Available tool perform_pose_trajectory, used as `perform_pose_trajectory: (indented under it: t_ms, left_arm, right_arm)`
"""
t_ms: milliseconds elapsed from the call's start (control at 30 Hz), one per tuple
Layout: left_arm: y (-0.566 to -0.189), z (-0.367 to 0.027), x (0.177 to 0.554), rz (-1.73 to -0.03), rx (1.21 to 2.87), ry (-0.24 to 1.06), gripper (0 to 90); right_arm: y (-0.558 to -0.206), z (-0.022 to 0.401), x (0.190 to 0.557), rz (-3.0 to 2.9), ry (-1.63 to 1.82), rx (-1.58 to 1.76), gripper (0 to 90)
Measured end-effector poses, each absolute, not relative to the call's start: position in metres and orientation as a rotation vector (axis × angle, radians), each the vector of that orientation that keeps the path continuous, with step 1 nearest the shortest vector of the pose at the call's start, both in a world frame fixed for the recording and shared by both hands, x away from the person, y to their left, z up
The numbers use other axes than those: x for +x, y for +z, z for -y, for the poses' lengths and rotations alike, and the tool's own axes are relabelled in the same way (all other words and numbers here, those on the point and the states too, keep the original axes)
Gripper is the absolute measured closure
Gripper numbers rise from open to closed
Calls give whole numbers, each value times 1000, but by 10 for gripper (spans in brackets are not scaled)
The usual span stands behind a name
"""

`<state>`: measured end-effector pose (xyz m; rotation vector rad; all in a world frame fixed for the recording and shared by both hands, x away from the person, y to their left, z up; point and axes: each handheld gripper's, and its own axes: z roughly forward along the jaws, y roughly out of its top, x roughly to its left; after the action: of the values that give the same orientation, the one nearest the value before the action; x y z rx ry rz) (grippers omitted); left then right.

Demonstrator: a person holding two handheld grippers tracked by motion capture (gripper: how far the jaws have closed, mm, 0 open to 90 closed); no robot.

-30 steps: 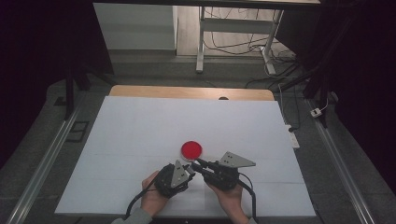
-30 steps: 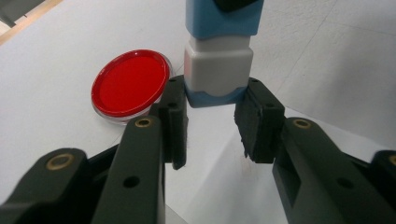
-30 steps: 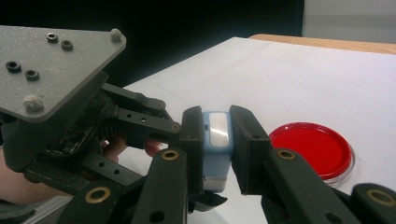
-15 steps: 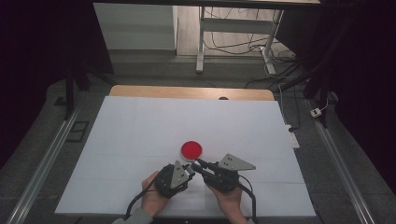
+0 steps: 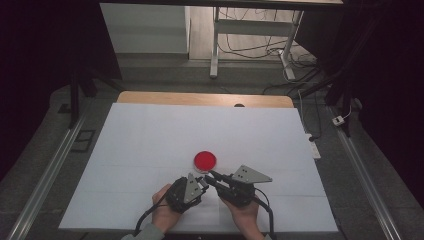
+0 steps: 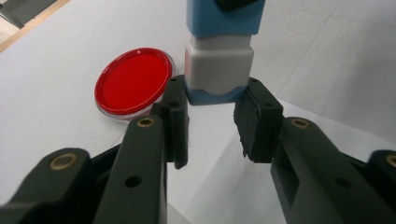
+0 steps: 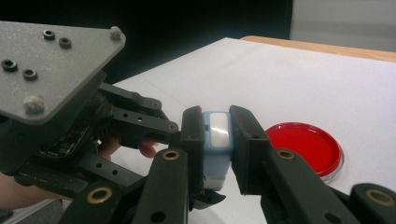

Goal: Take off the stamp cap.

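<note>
Overhead, both grippers, left (image 5: 201, 183) and right (image 5: 214, 178), meet just short of a red dish (image 5: 205, 160) on the white table (image 5: 150, 135). Seen from the left gripper, its jaws clamp the blue-and-white block's (image 6: 219, 65) lower end. From the right gripper, its jaws clamp the same block (image 7: 217, 140). Uneven pulling could twist it loose. Inside the dish (image 7: 303, 144), no loose item is visible.

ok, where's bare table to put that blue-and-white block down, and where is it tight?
Free: the white table top left of and beyond the red dish up to the wooden far edge, and the stretch right of the right tool. Tight: the near middle, where the left tool and right tool both clamp the blue-and-white block right by the dish.
</note>
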<state>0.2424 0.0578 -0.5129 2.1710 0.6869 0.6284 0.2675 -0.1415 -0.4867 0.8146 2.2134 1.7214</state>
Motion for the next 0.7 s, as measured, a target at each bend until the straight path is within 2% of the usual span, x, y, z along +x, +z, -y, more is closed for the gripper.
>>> perform_pose_trajectory:
  t_ms: [133,600,700]
  left_arm:
    - [-514,-60,244,-715,2143,587,659]
    - [-514,-59,242,-673,2184,660,660]
    - [-516,-57,241,-655,2225,714,660]
  right_arm:
    - [-487,142,266,-2194,1728,821,761]
    - [-488,142,268,-2216,1727,820,761]
    - [-487,143,268,-2196,1723,823,761]
